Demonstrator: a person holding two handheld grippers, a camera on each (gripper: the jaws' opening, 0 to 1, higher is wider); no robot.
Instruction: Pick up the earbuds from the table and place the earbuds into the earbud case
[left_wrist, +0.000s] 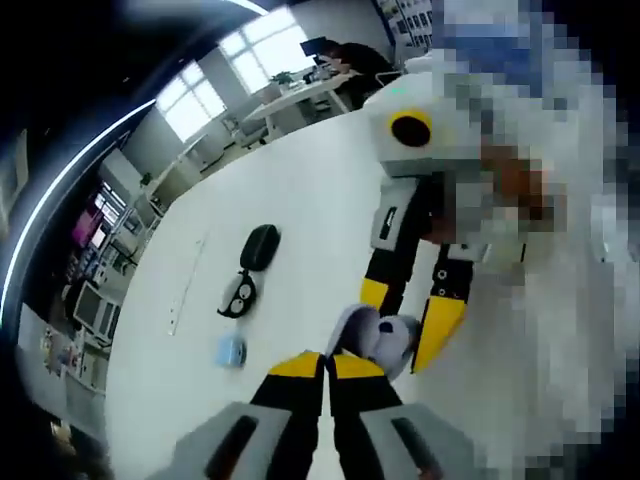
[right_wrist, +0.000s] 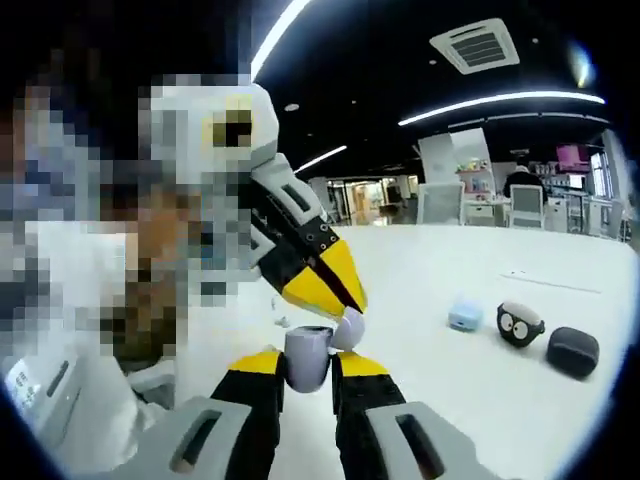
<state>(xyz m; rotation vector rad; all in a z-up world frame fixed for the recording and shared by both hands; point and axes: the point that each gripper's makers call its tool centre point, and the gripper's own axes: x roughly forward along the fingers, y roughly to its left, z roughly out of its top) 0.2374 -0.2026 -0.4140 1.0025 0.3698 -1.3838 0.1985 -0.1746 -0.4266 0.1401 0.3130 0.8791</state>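
A lavender earbud case is held off the white table, and my right gripper is shut on its body. Its rounded lid stands open. My left gripper comes down from the upper left with its jaws pressed together, tips at that lid. In the left gripper view, my left gripper is shut right against the case, and the right gripper clamps the case from above. Anything pinched in the left tips is hidden.
Three things lie in a row on the table: a light blue item, a black-and-white item with cartoon eyes and a black pouch. Desks and a seated person are far behind.
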